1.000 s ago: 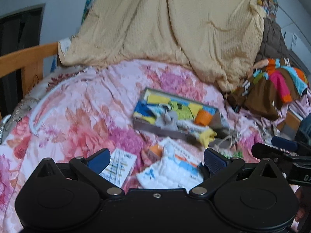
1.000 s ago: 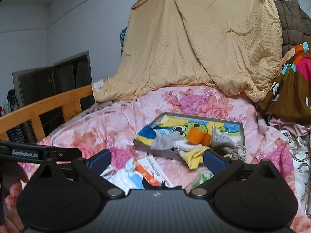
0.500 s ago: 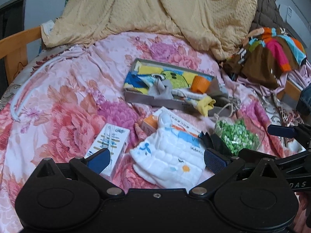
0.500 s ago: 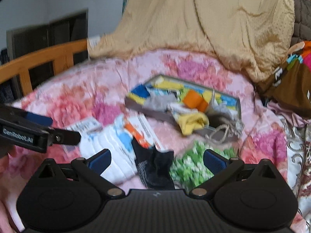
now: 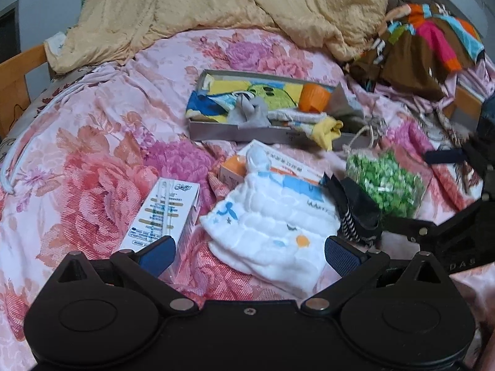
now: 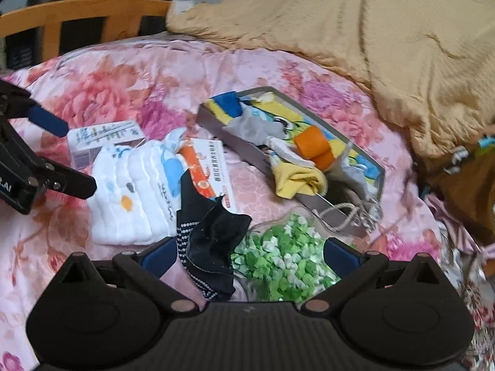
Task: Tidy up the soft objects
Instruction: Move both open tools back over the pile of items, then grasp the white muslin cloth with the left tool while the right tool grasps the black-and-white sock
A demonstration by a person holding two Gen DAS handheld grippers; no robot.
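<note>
A white quilted cloth [image 5: 272, 225] with small prints lies on the floral bedspread, just ahead of my open left gripper [image 5: 250, 253]. A black sock [image 6: 213, 247] with dotted trim lies crumpled between the fingers of my open right gripper [image 6: 247, 255], touching neither finger. It rests beside a clear bag of green pieces [image 6: 278, 262]. Further back, a grey tray [image 5: 216, 130] holds several soft items: a cartoon towel, grey cloth, a yellow sock over the rim and an orange roll [image 5: 314, 97]. Nothing is held by either gripper.
A white carton [image 5: 164, 210] lies by my left finger. An orange-and-white box [image 6: 210, 170] sits under the cloth's edge. A tan blanket [image 5: 247, 9] is heaped at the back, colourful clothes [image 5: 433, 43] at the right, and a wooden bed rail [image 6: 92, 15] at the left.
Both grippers have tipped down and come closer to the bed. The black sock and the green bag have come into view, and the sock now sits between my right fingers.
</note>
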